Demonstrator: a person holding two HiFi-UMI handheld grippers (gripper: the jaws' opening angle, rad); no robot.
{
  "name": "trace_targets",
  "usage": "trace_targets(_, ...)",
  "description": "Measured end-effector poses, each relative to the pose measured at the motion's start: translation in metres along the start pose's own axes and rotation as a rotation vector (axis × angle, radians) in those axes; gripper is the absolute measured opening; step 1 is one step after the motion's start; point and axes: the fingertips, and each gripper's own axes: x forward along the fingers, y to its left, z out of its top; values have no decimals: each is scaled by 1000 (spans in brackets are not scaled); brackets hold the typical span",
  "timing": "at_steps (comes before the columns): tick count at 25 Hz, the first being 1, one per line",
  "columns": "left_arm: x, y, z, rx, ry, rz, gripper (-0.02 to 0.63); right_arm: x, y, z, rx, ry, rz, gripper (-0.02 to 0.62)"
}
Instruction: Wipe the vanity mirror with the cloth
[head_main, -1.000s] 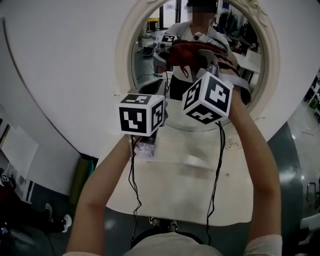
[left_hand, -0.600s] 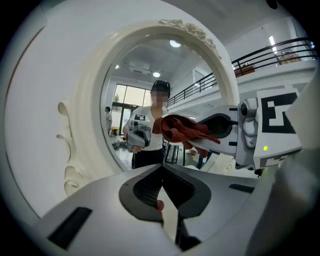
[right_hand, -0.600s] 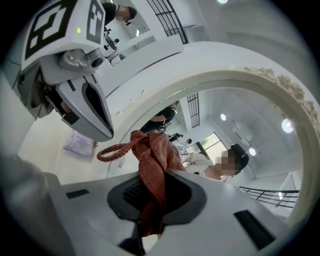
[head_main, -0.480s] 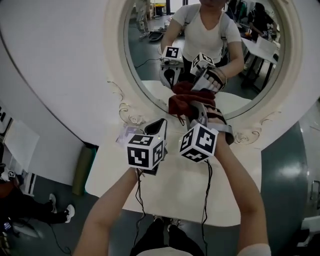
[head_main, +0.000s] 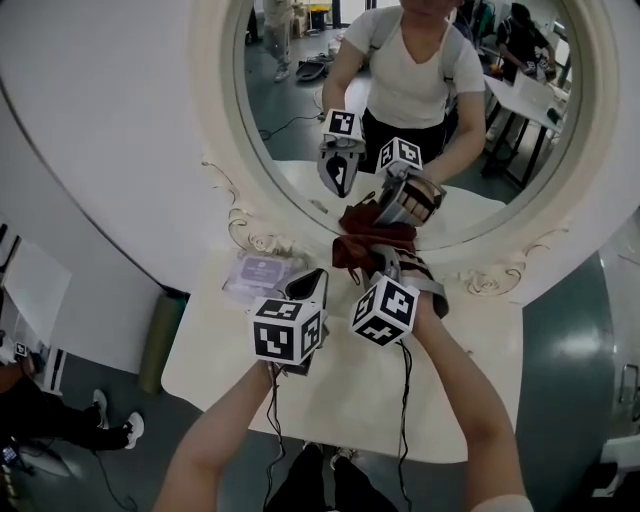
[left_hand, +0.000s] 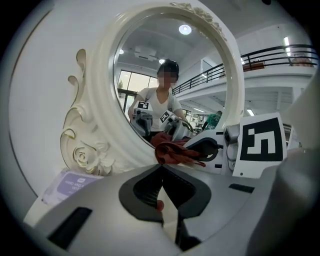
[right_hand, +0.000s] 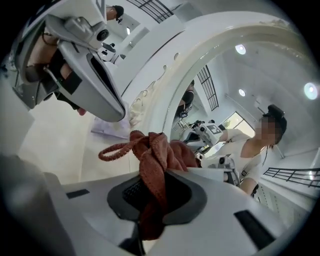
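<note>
The round vanity mirror (head_main: 300, 120) in its ornate cream frame (head_main: 215, 160) stands on a white table. A reddish-brown cloth (head_main: 365, 240) is bunched at the mirror's lower rim, and my right gripper (head_main: 383, 262) is shut on it. In the right gripper view the cloth (right_hand: 155, 155) hangs out from between the jaws of that gripper (right_hand: 150, 195), close to the glass (right_hand: 235, 100). My left gripper (head_main: 310, 282) hovers just left of it, shut and empty. In the left gripper view its jaws (left_hand: 161, 172) meet, with the cloth (left_hand: 172, 150) ahead.
A pale purple packet (head_main: 258, 272) lies on the table (head_main: 350, 390) at the foot of the frame, left of my left gripper. The frame's carved scroll (left_hand: 90, 155) juts out near it. The table's front edge drops to a grey floor (head_main: 560, 350).
Both grippers have come down from the middle of the glass to the mirror's lower rim, the cloth staying in the right one. The head view has tilted, showing more of the mirror.
</note>
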Motion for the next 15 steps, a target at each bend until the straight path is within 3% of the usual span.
trace_targets(3, -7, -6, 18, 11, -22, 2, 10, -12, -6, 6, 20, -9, 27, 60)
trace_targets(6, -16, -13, 57, 42, -69, 3, 10, -39, -38, 21, 6, -31, -17, 60)
trace_targets(15, -70, -81, 244, 123, -370, -59, 11, -200, -216, 99, -63, -160, -379, 60)
